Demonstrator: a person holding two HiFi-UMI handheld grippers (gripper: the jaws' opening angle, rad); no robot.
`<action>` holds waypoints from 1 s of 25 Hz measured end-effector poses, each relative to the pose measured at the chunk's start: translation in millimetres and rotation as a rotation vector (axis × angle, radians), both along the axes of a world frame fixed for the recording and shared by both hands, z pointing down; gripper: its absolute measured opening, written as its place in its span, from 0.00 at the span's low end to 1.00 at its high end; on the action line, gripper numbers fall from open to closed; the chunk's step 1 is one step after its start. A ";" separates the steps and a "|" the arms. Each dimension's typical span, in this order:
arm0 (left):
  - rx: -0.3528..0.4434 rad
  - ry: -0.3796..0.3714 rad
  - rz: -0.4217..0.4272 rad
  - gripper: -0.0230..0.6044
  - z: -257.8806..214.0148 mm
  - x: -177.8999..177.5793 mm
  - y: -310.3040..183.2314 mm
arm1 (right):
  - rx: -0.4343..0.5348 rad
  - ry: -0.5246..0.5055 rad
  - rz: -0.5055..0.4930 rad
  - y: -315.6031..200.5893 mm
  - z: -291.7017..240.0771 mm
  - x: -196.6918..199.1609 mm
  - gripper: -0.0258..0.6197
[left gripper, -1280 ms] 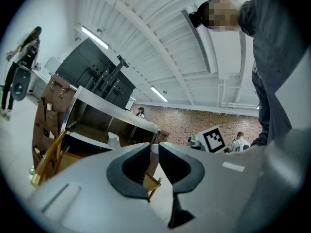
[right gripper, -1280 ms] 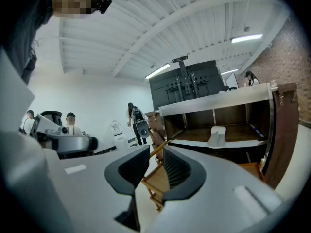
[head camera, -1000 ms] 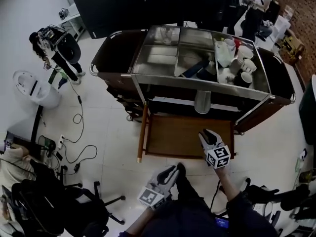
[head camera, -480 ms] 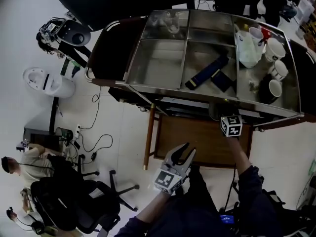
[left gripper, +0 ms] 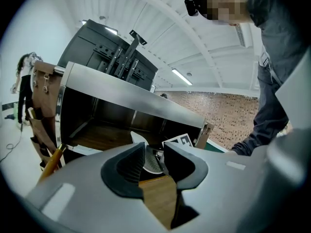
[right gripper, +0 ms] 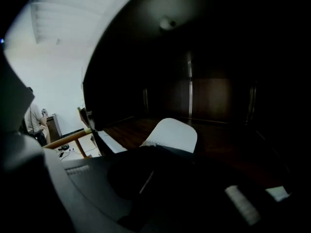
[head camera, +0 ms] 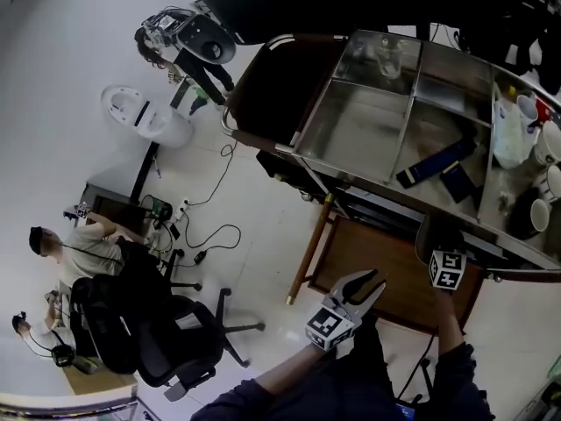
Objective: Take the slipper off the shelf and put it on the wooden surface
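- The slipper [right gripper: 172,132], pale and rounded, lies on the dark shelf [right gripper: 228,144] under the steel top of the cart [head camera: 355,130], beyond the far edge of the wooden surface [head camera: 386,261].
- The right gripper [right gripper: 151,153] reaches in under the cart at the far right corner of the wooden surface, with its tips at the slipper's near end.
- The right gripper view is very dark. Only a thin pale line shows between the jaws, so it is unclear whether they pinch the slipper.
- The left gripper [head camera: 368,281] hovers over the near edge of the wooden surface, toward its left corner. Its jaws are spread with nothing between them, and bare wood shows through the gap.
- On the steel top lie dark flat items [head camera: 436,162] and mugs [head camera: 530,214].
- A seated person [head camera: 83,246] and an office chair [head camera: 180,345] are well apart, off the left edge.
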State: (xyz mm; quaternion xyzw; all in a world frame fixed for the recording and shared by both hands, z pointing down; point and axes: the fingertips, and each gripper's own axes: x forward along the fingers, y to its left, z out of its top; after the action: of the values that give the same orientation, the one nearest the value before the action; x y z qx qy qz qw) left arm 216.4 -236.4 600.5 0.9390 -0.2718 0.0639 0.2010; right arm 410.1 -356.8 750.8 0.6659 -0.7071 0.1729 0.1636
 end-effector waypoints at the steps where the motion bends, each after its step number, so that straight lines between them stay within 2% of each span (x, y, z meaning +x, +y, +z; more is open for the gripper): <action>1: -0.006 0.003 -0.002 0.24 -1.1 -1.8 1.8 | 0.012 -0.003 -0.017 13.8 -4.7 -14.5 0.05; 4: 0.000 0.008 -0.006 0.24 -3.5 -11.0 10.0 | 0.029 -0.002 -0.071 63.2 -10.9 -66.2 0.05; 7: -0.001 0.003 -0.014 0.24 -5.7 -25.5 22.0 | 0.000 -0.015 -0.111 113.0 3.3 -114.8 0.05; 12: -0.015 -0.010 -0.053 0.24 -5.3 -53.7 44.2 | -0.170 -0.044 -0.138 162.3 77.4 -163.9 0.04; 14: -0.018 -0.015 -0.068 0.24 -4.2 -67.1 54.2 | -0.254 -0.083 -0.138 166.6 108.1 -175.0 0.05; 15: -0.023 -0.015 -0.077 0.24 -5.3 -72.8 59.0 | -0.283 -0.095 -0.137 165.8 117.0 -177.9 0.09; 17: -0.038 -0.014 -0.095 0.24 -8.5 -82.7 69.6 | -0.304 -0.105 -0.140 162.4 121.4 -179.9 0.12; 20: -0.042 -0.017 -0.117 0.24 -6.3 -100.7 86.4 | -0.263 -0.110 -0.143 164.4 109.0 -182.7 0.16; 25: 0.006 0.016 -0.120 0.24 -14.3 -123.5 109.9 | -0.103 -0.138 -0.172 189.7 44.9 -201.5 0.16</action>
State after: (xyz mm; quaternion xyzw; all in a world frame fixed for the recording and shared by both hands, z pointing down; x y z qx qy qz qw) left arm 92.9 -126.5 586.2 0.9221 -0.3260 0.0432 0.2037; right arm 208.6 -167.1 795.7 0.5800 -0.7614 0.2395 0.1626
